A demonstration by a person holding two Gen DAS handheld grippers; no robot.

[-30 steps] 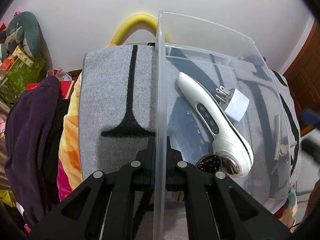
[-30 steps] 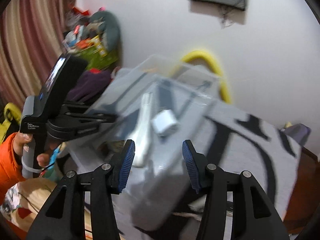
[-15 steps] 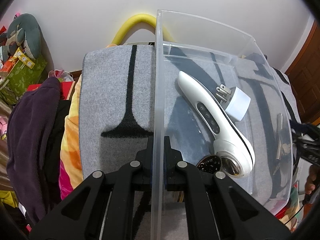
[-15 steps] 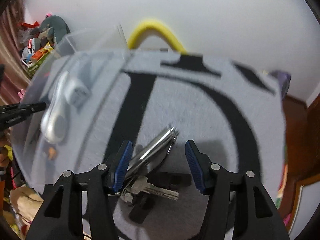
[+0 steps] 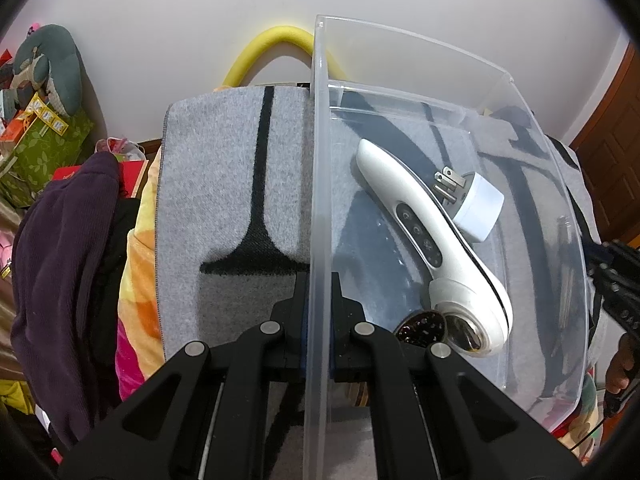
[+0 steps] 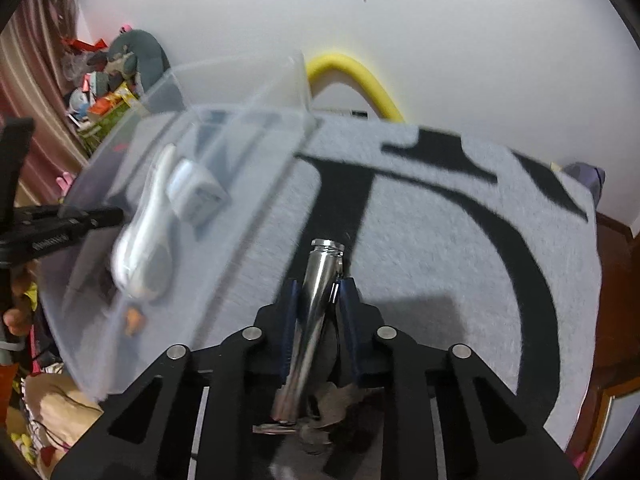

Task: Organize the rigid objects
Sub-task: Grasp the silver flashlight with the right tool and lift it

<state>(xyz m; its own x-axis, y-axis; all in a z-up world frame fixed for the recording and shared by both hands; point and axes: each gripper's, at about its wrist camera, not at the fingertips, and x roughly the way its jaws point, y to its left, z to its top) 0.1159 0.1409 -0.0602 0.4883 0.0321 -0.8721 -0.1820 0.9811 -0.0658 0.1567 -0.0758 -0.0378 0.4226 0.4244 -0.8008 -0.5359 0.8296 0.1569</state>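
- While my left gripper (image 5: 318, 312) stays out of it, clenched on the near wall of the clear bin (image 5: 320, 128), I work the pickup step.
- My right gripper (image 6: 318, 300) is closing on the metal tube (image 6: 316, 300) with keys, lying on the grey blanket (image 6: 440, 240) just beside the bin's right wall.
- Next, I judge: lift clear, carry over the rim, release beside the white handset (image 5: 432, 240) and plug (image 5: 478, 208).
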